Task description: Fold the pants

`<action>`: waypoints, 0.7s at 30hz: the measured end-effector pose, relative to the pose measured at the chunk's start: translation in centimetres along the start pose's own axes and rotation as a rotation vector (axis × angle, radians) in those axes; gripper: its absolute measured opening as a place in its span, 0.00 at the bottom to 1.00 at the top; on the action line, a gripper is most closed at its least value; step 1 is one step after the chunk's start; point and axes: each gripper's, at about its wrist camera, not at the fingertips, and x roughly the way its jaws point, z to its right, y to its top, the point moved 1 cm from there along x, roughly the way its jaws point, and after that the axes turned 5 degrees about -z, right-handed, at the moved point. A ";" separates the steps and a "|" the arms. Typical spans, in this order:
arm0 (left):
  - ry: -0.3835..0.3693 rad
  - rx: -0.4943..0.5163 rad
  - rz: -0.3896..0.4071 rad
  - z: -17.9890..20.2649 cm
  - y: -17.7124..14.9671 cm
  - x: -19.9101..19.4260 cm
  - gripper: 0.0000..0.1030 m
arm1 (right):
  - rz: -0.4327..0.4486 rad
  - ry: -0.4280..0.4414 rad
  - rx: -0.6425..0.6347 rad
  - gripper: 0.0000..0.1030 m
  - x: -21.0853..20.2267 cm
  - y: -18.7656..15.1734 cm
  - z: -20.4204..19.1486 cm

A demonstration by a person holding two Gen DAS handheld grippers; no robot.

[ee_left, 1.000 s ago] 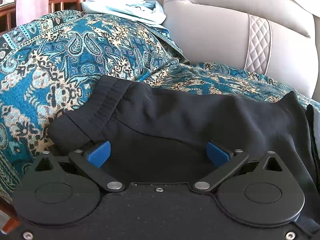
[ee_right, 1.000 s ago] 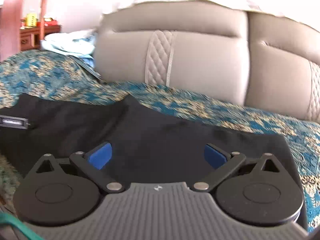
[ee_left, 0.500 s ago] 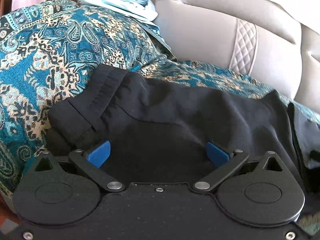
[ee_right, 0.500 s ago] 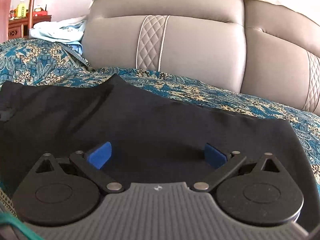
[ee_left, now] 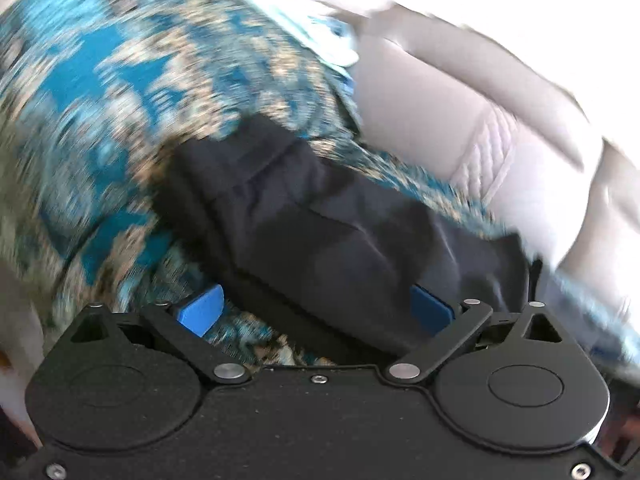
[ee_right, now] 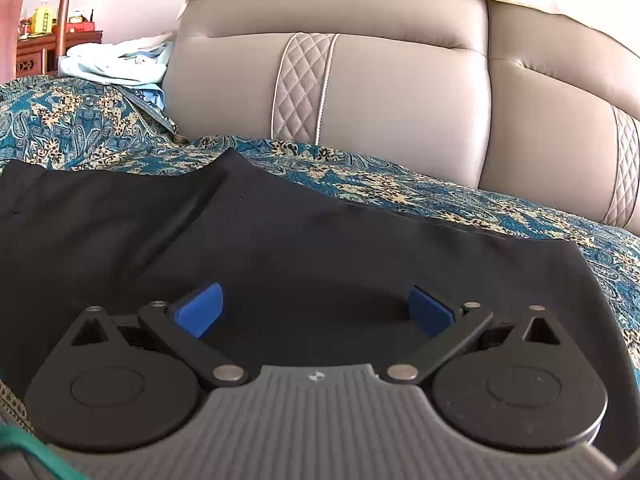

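Black pants lie spread on a sofa seat covered by a teal paisley cloth. My right gripper is open and empty, low over the pants, with both blue pads above the black fabric. In the blurred, tilted left wrist view the pants run from the waistband end at upper left down to the right. My left gripper is open and empty at the near edge of the pants, its left pad over the paisley cloth and its right pad over the fabric.
A beige leather sofa backrest rises behind the seat. Light blue clothes are heaped on the covered armrest at the left. A wooden cabinet with small items stands far left.
The left gripper has swung left and tilted, so its view is blurred and its left pad is now off the pants. The right gripper has edged forward over the pants. Both stay open.
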 end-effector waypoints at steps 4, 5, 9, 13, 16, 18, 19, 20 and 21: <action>-0.001 -0.089 0.019 -1.8 0.4 0.1 0.96 | 0.001 0.000 -0.001 1.00 0.0 0.0 0.0; 0.015 -0.102 0.035 -2.2 0.7 0.2 0.96 | 0.001 0.000 0.000 1.00 0.0 0.0 0.0; 0.044 -0.203 0.062 -4.5 2.2 1.1 0.96 | 0.004 0.001 0.000 1.00 0.0 -0.1 0.0; 0.027 -0.234 0.078 -5.6 3.7 2.4 0.99 | 0.004 0.002 0.000 1.00 0.0 -0.1 0.0; 0.016 -0.230 0.067 -5.6 4.7 3.7 0.99 | 0.004 0.001 0.000 1.00 0.0 -0.1 0.0; 0.027 -0.228 0.075 -5.4 5.2 4.6 0.99 | 0.004 0.002 0.000 1.00 0.1 -0.1 0.0; 0.030 -0.227 0.081 -5.2 5.3 4.9 0.98 | 0.004 0.002 0.000 1.00 0.1 -0.1 0.0; 0.033 -0.226 0.085 -5.1 5.4 5.2 0.97 | 0.004 0.002 0.000 1.00 0.1 -0.1 -0.1; 0.044 -0.224 0.091 -4.8 5.4 5.5 0.78 | 0.003 0.002 -0.001 1.00 0.1 -0.1 -0.1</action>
